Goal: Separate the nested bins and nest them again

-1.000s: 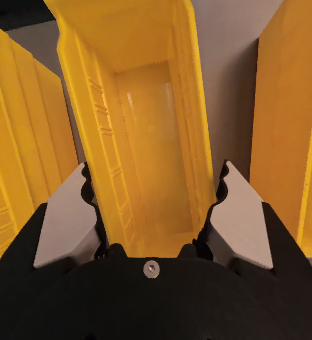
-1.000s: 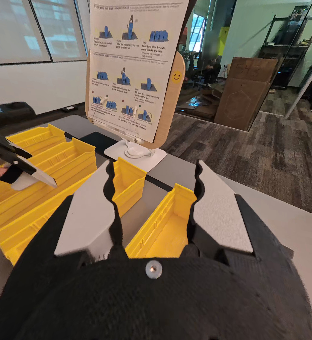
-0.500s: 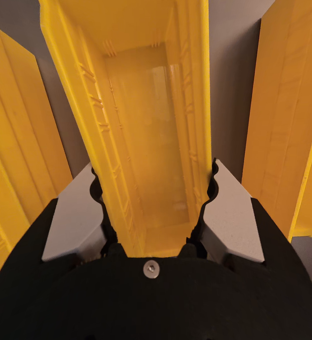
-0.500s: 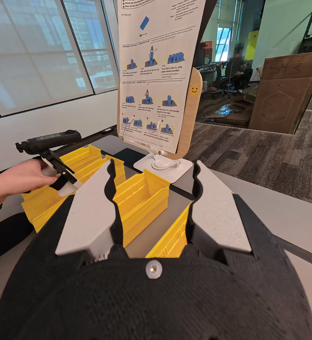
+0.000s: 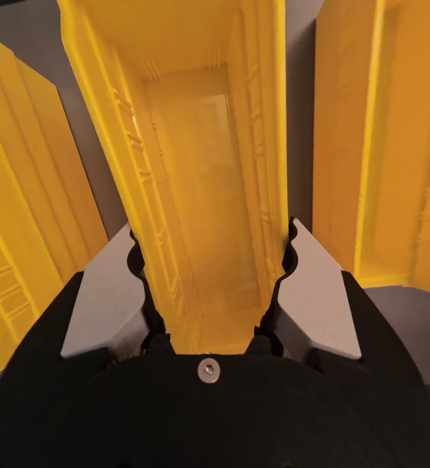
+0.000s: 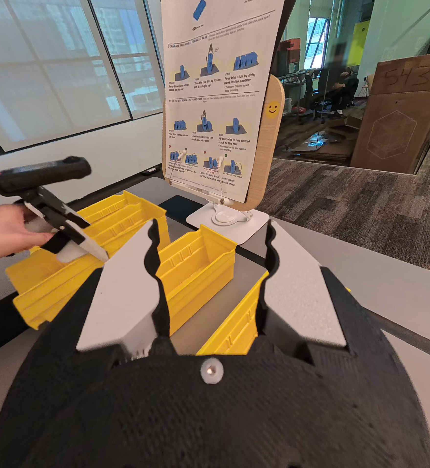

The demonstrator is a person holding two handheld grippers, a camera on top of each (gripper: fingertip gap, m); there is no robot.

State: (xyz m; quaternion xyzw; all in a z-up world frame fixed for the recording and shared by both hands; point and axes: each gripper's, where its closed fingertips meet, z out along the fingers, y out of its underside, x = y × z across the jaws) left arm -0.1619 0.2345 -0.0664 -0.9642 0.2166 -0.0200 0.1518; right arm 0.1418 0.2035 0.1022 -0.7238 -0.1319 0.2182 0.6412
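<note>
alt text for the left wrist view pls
The left gripper clamps a long yellow bin across its width, a grey finger pressed on each side wall. Two more yellow bins flank it, left and right, on a grey table.

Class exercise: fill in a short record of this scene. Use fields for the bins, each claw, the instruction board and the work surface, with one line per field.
Bins: four yellow bins, all separate, side by side on the table
Left claw: pads pressed on the two long outer walls of the held bin
Right claw: open, holding nothing, above the right-hand bins
Instruction board: printed sheet on a wooden-backed white stand behind the bins
Work surface: grey table
</note>
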